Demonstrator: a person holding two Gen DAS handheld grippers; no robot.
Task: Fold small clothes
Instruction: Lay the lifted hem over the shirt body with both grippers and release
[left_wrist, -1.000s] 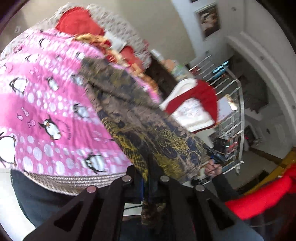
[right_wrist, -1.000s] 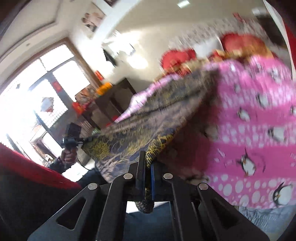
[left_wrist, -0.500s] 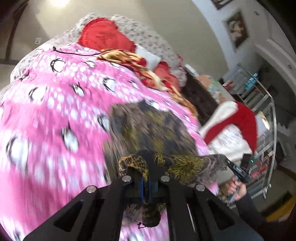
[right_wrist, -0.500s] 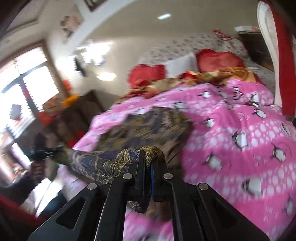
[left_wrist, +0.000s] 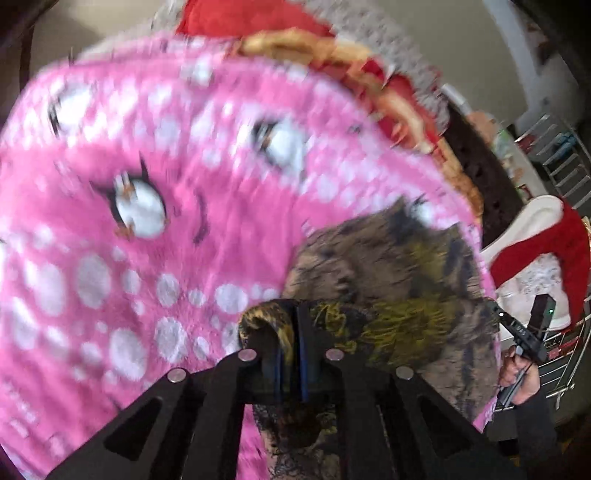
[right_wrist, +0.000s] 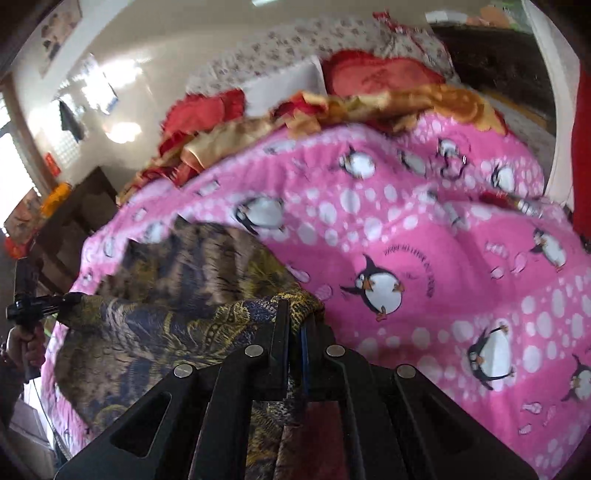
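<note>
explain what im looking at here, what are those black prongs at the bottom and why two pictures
There is no robot: a person holds a hand tool with two jaws in each hand, and a fisheye camera on each tool looks out along them. One picture is from the left gripper, the other from the right gripper; each also shows the other tool in a hand at its edge. Below lies a bed with a pink blanket printed with penguins, and red pillows at its head. Both jaws are shut on a dark, gold-patterned garment, stretched between them, part of it on the blanket.
</note>
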